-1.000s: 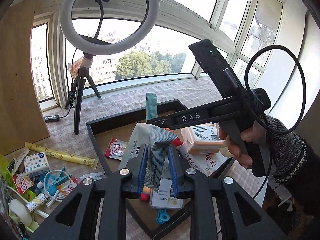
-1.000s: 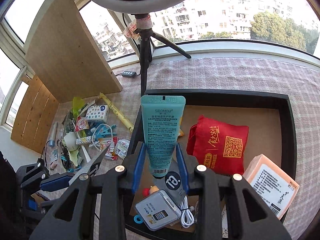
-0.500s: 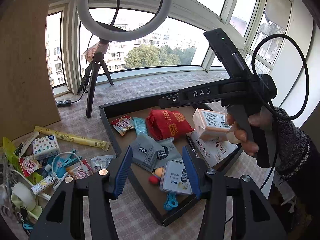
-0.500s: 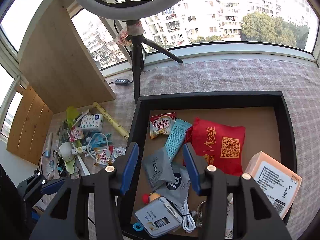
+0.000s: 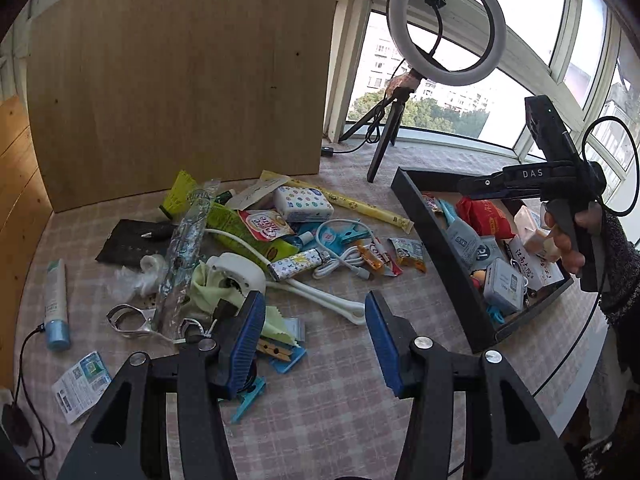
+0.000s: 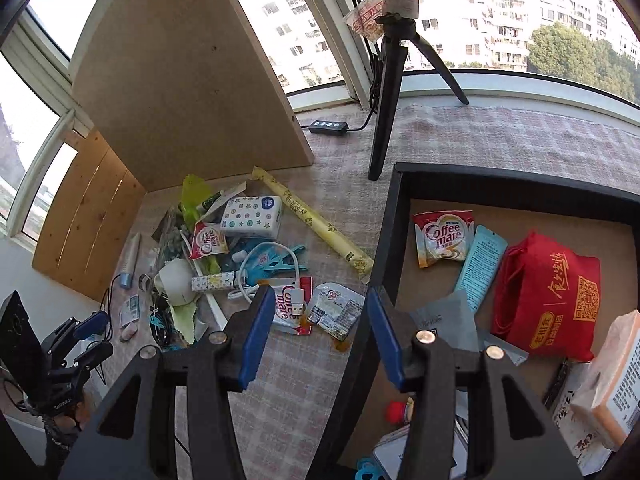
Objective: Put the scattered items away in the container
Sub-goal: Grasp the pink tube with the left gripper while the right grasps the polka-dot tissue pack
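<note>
since both my left gripper [image 5: 316,334] and right gripper [image 6: 322,332] are empty and spread wide, i judge i am between picks, and next the left one should go toward 11 o'clock for the white cable [image 5: 344,258] and carry it to the black tray [image 5: 436,236].

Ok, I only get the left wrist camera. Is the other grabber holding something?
Observer: No. The right wrist view shows the right gripper open, with nothing between its pads.
Operator: What's in front of it?
Observer: A little creamer cup lies on the cloth, just outside the wall of the black tray.
Operator: Does the red bag have a picture?
Observer: The red pouch in the tray has a yellow QR code printed on it, facing up.
</note>
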{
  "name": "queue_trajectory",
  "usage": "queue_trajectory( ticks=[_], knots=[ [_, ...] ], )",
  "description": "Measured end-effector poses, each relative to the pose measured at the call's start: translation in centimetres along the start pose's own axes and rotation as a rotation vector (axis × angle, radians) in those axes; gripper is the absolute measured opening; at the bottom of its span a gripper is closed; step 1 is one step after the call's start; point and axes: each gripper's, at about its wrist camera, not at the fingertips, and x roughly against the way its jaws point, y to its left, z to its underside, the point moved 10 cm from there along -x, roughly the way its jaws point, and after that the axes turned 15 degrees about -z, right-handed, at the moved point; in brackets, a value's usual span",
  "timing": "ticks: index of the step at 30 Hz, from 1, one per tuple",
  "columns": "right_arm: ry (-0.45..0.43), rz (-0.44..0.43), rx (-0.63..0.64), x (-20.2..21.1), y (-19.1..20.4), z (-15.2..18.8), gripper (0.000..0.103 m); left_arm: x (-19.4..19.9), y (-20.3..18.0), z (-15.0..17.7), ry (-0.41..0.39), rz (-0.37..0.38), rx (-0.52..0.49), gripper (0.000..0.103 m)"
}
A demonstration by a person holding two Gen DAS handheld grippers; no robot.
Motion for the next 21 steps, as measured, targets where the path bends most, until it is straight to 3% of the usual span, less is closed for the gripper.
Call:
queue_trajectory(
  ticks=[5,10,11,13,21],
  knots=[
    [0.051,0.001,0.076,-3.3,2.8,-0.1,0.048,-0.9,9.9,6.1,0.111,-0.172,0.027,0.048],
    [0.105,-0.037,0.085,-7.3,4.7,-1.1,0.048,-1.8,15.7,11.4,0.203,-0.249,0.04,0.048],
    [0.119,-0.038,0.089,-8.3,5.0,-1.4,0.048,-2.0,16.4,12.2,0.215,-0.257,0.043,0.048],
    [0.143,-0.03,0.082,-10.2,5.3,-2.0,0.059,-2.3,17.1,13.2,0.231,-0.239,0.06,0.048],
    [0.237,0.082,0.078,-17.0,4.7,-4.4,0.062,-3.1,18.2,14.3,0.247,-0.203,0.06,0.048]
  ],
)
